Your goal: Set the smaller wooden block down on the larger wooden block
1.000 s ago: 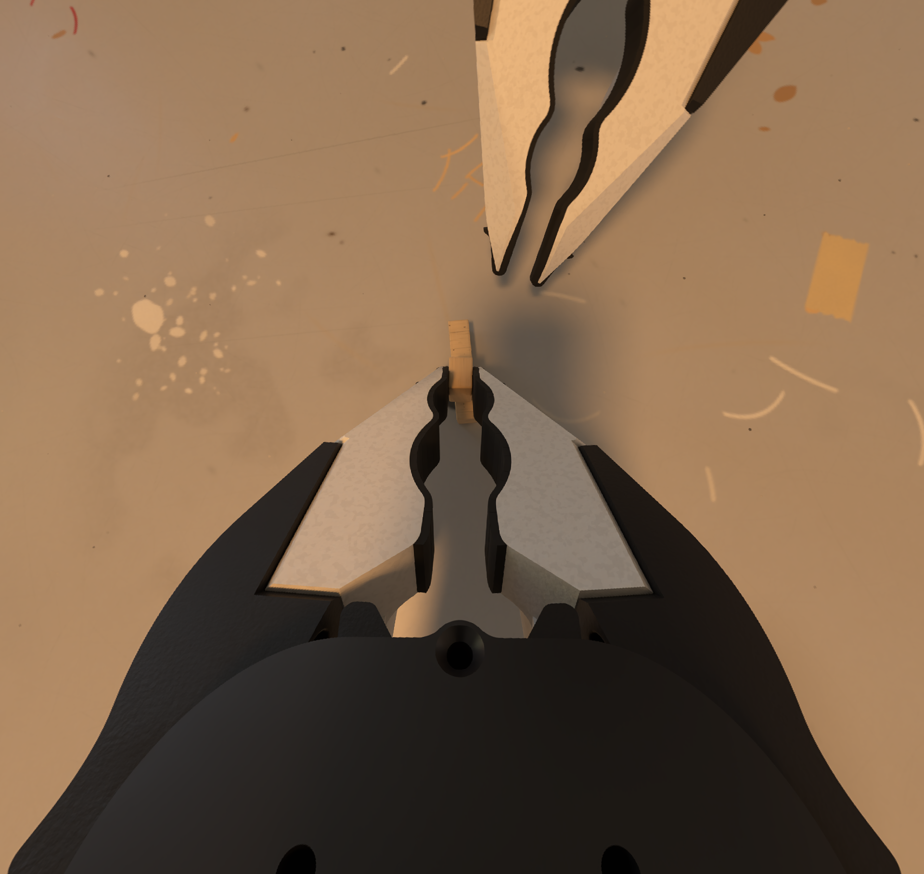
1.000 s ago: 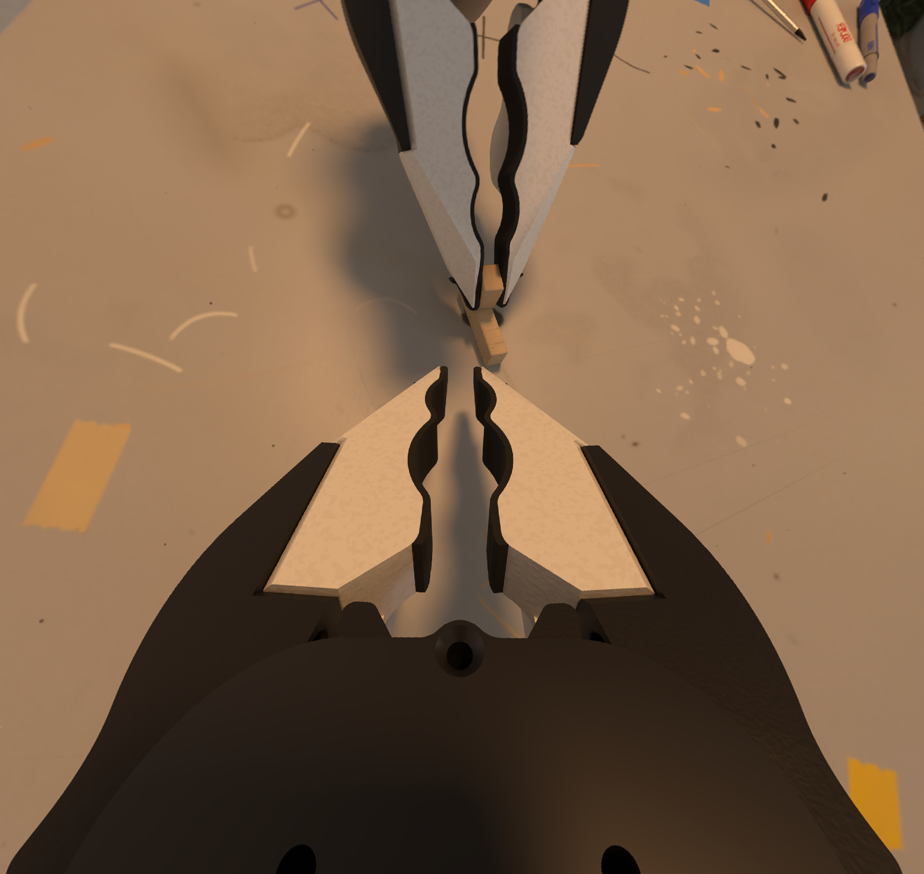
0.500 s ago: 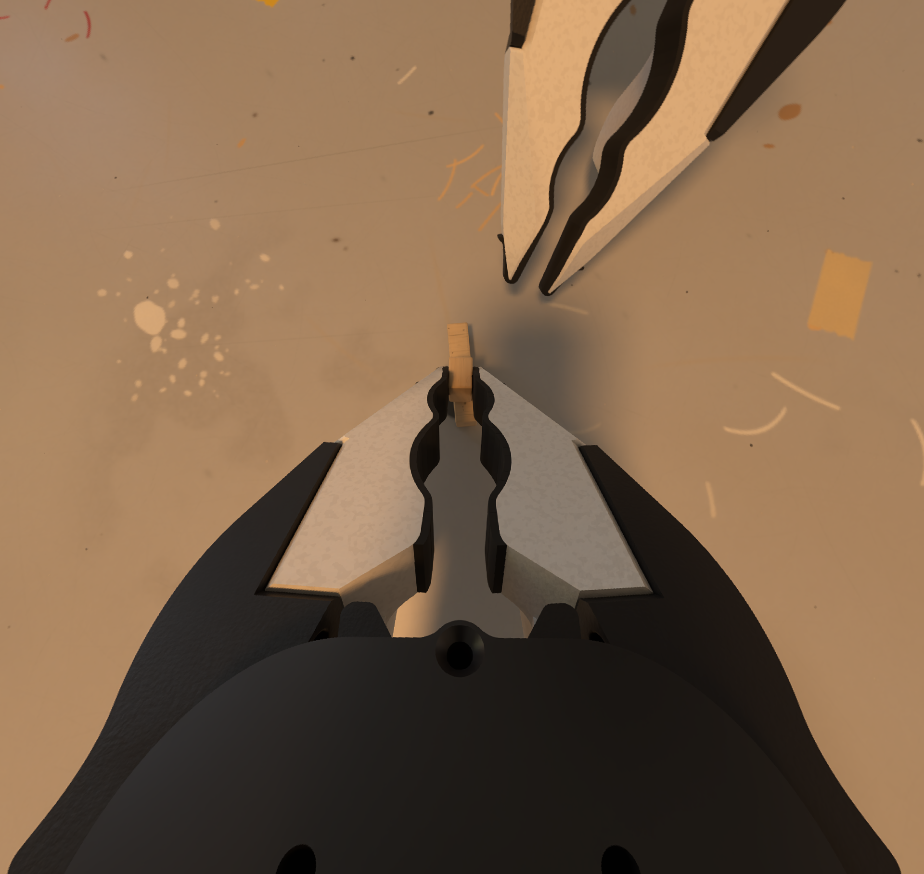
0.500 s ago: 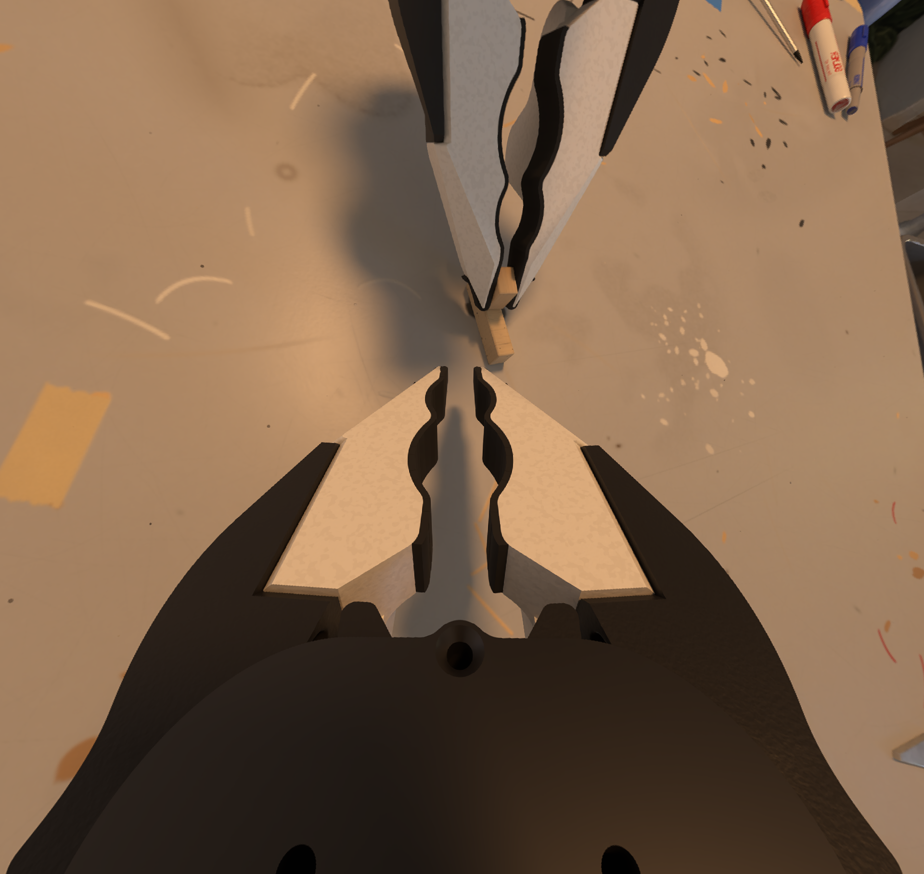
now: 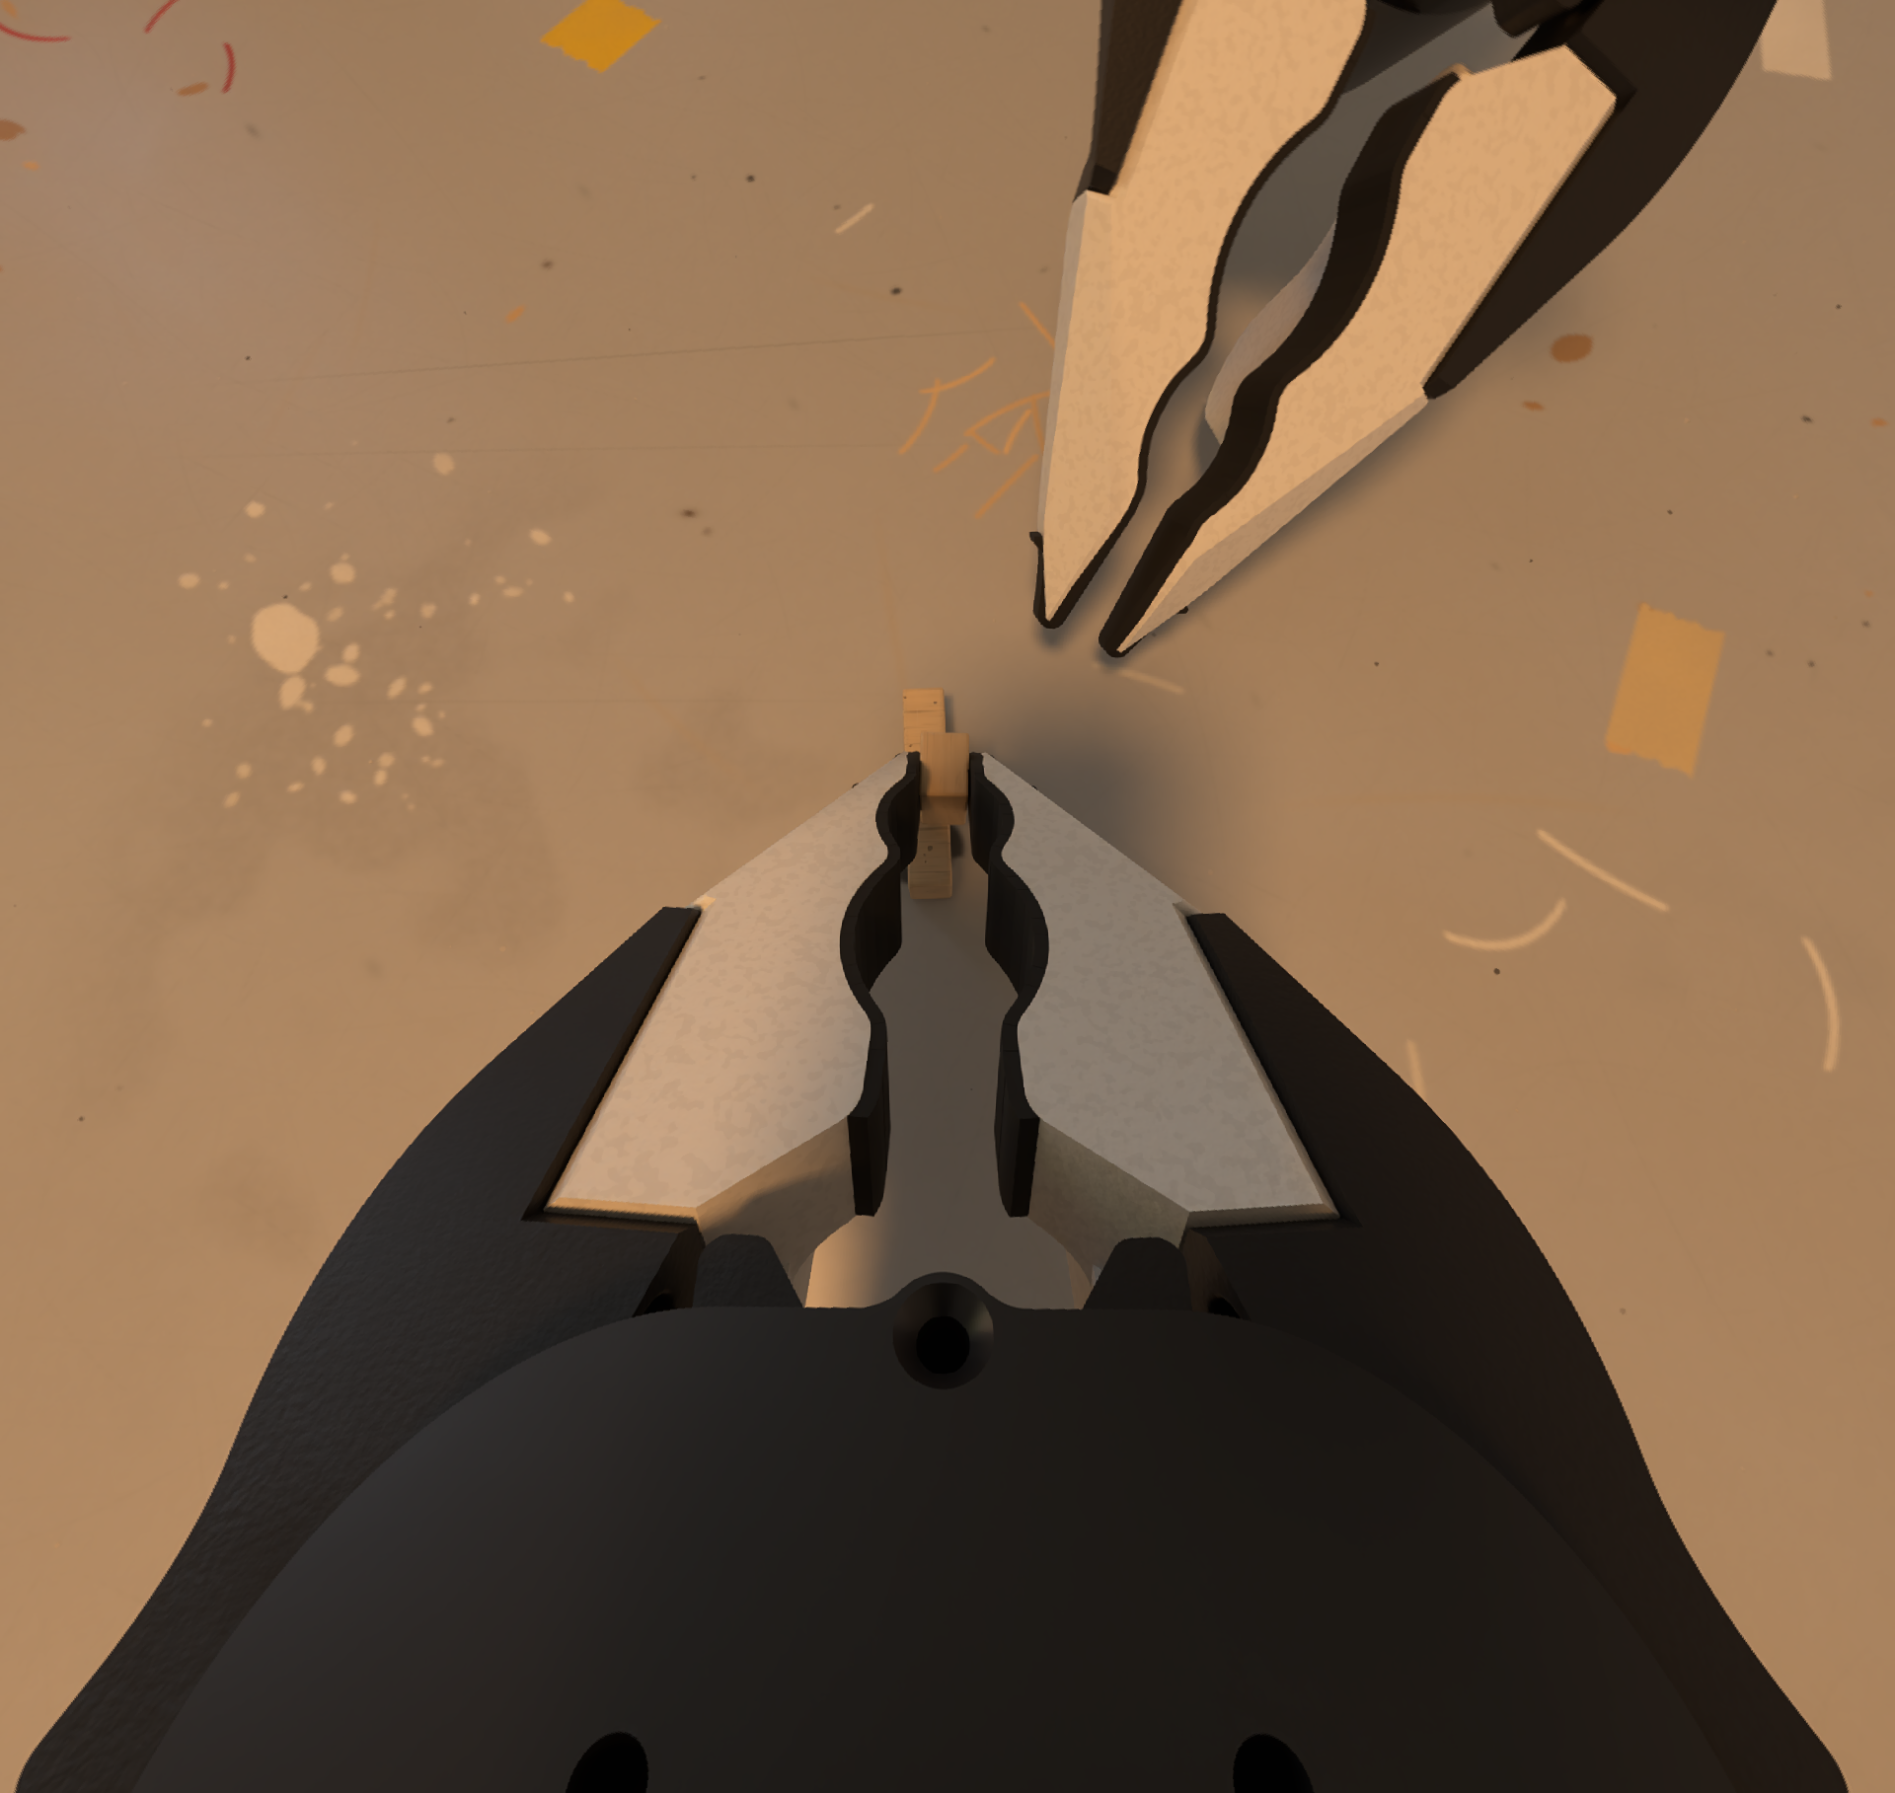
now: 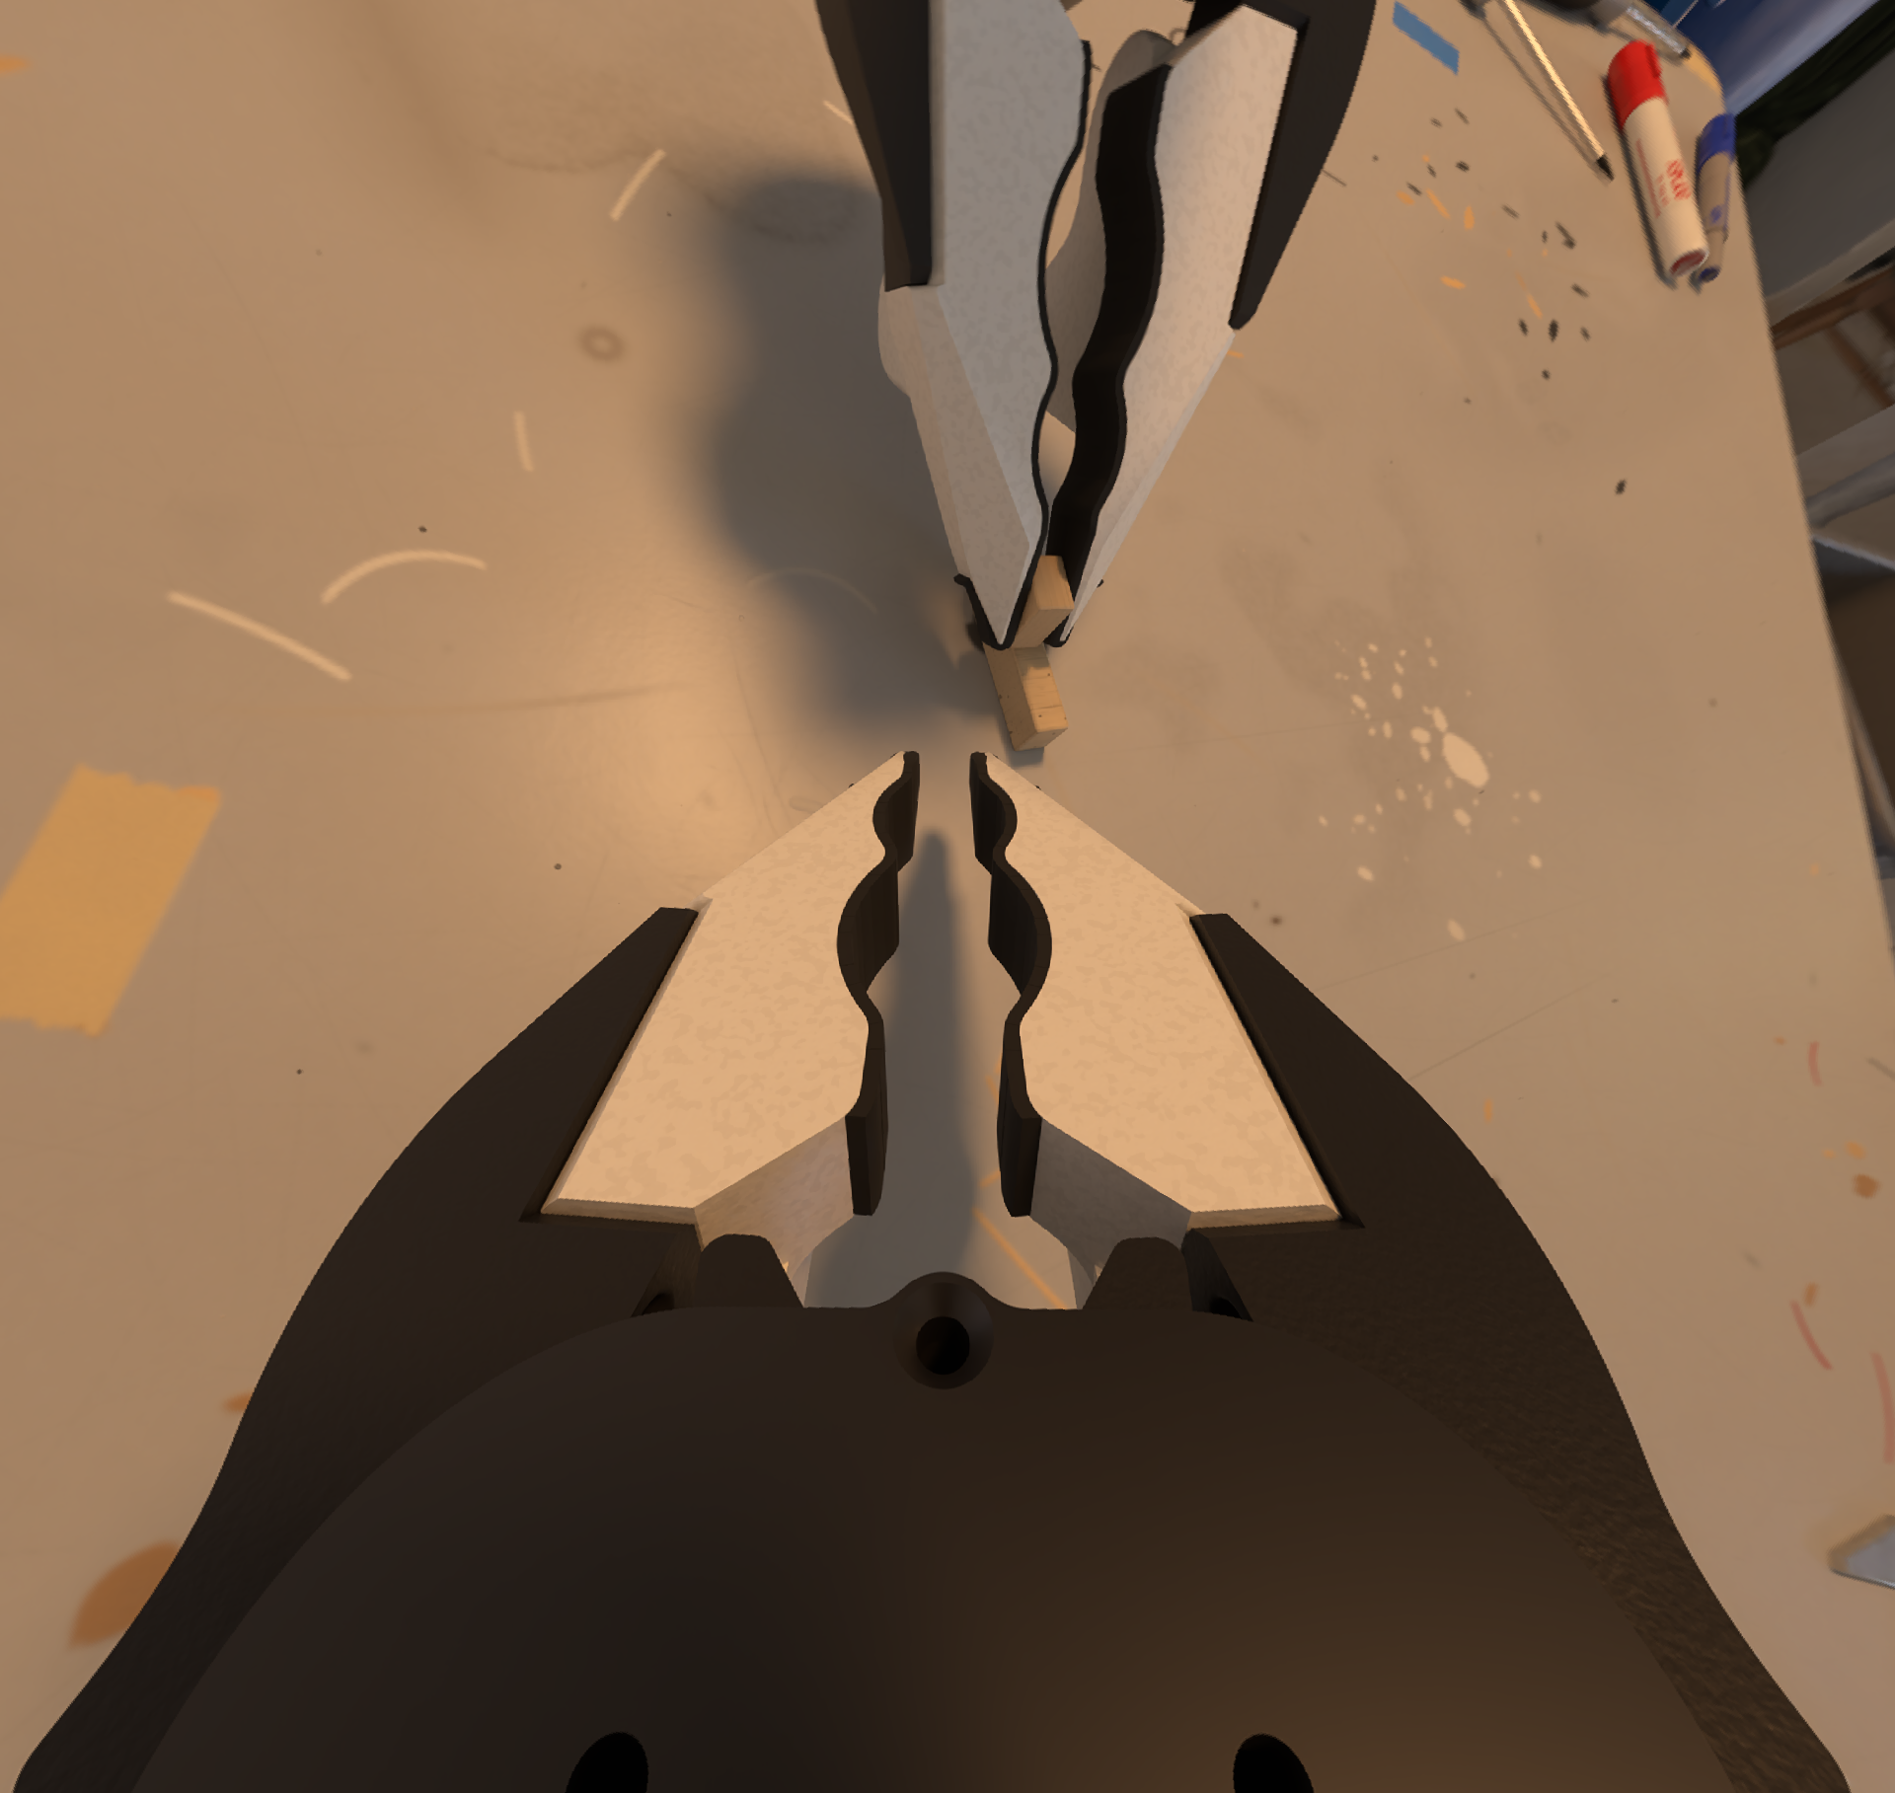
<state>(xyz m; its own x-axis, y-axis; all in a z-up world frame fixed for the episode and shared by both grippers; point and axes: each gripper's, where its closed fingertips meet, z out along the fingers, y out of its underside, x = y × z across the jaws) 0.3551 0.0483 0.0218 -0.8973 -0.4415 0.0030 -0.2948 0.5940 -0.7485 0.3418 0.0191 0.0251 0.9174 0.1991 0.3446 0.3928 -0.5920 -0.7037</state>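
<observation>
Table (image 6: 410,821): tan worktop, scuffed, with paint flecks and tape patches. It carries everything you need to watch; the markers (image 6: 1656,165) at the far right corner lie well apart from the work and play no part.

Left gripper (image 5: 943,770): your working tool. Its fingertips are pinching the smaller wooden block (image 5: 945,763), gripped right at the tips. From the right wrist view the same gripper (image 6: 1031,616) comes down steeply from above, the small block (image 6: 1051,601) caught between its tips.

Right gripper (image 6: 943,770): idle. Its fingers stand a little apart with nothing between them, and it sits just short of the blocks. In the left wrist view it hangs beyond and to the right (image 5: 1077,631), tips near the table, touching neither block.

Larger wooden block (image 6: 1029,693): lies flat on the table, directly beneath the held block. In the left wrist view it runs lengthwise under the tips (image 5: 928,708), one end showing past them, the other between the fingers.

Step in hand, as judged: placement. The small block looks seated on, or just above, the large one; you cannot tell from either view whether the faces touch.

Next move, as judged: confirm contact, then spread the left fingers slowly and lift straight up. The small block is slight, so any sideways drag on release could slide it off. Keep the right gripper where it is.
</observation>
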